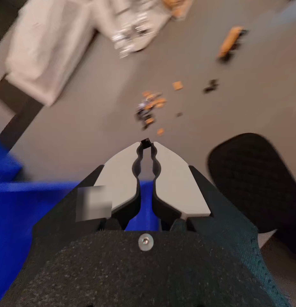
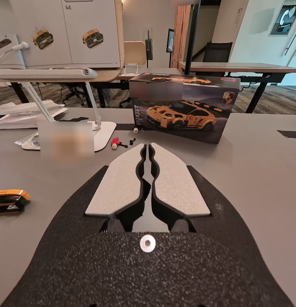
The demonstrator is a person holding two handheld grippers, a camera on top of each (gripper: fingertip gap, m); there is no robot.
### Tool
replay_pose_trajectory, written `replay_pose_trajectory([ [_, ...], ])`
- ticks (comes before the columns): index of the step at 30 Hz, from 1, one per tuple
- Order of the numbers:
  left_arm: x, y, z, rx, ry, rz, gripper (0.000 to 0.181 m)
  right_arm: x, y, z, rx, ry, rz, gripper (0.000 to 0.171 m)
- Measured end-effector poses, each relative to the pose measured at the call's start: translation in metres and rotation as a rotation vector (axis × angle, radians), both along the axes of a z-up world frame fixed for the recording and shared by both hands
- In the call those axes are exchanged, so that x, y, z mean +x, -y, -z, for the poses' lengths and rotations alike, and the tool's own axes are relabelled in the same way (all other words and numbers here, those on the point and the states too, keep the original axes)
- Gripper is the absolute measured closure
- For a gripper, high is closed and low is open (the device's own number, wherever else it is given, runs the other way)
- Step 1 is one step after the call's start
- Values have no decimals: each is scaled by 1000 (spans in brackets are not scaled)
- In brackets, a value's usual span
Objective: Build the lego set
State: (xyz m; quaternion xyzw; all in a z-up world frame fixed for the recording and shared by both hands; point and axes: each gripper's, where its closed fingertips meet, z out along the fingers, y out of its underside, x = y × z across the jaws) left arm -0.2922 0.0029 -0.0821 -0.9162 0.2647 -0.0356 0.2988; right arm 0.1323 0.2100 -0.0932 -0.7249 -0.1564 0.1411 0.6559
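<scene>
My left gripper (image 1: 146, 144) is shut on a small black lego piece (image 1: 146, 143), held at its fingertips above the grey table (image 1: 77, 132); this view is blurred by motion. Beyond it lie a heap of orange and black loose pieces (image 1: 149, 108), an orange plate (image 1: 177, 85), black pieces (image 1: 210, 86) and the partly built orange and black car (image 1: 230, 43). My right gripper (image 2: 147, 145) is shut and empty, low over the table. The car body (image 2: 10, 200) sits at its left. Small red, tan and black parts (image 2: 118, 143) lie just ahead of its tips.
The lego box (image 2: 183, 108) stands ahead on the table. An instruction booklet (image 2: 64, 33) rests on a white stand (image 2: 104, 131) at the left, with plastic bags (image 2: 27, 141) and paper bags (image 2: 19, 113) beside it. A black chair (image 1: 253, 182) and a blue object (image 1: 19, 207) show near the table's edge.
</scene>
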Motion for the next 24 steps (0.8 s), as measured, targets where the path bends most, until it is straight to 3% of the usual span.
replay_pose_trajectory([
  [1, 38, 0, 11, -10, 7, 95, 172, -1, 1, 0, 0, 1, -5, 169],
  [5, 144, -14, 71, -46, -21, 334, 172, -2, 3, -2, 12, 2, -18, 169],
  [11, 193, -50, 114, -46, -104, 413, 172, -6, 5, -1, 15, 11, -42, 169],
  [18, 198, -52, 127, -26, -178, 474, 155, -7, 7, -2, 7, 1, -58, 169],
  [24, 194, -61, 89, 89, -12, 397, 151, -11, 8, -1, 4, 8, -73, 168],
])
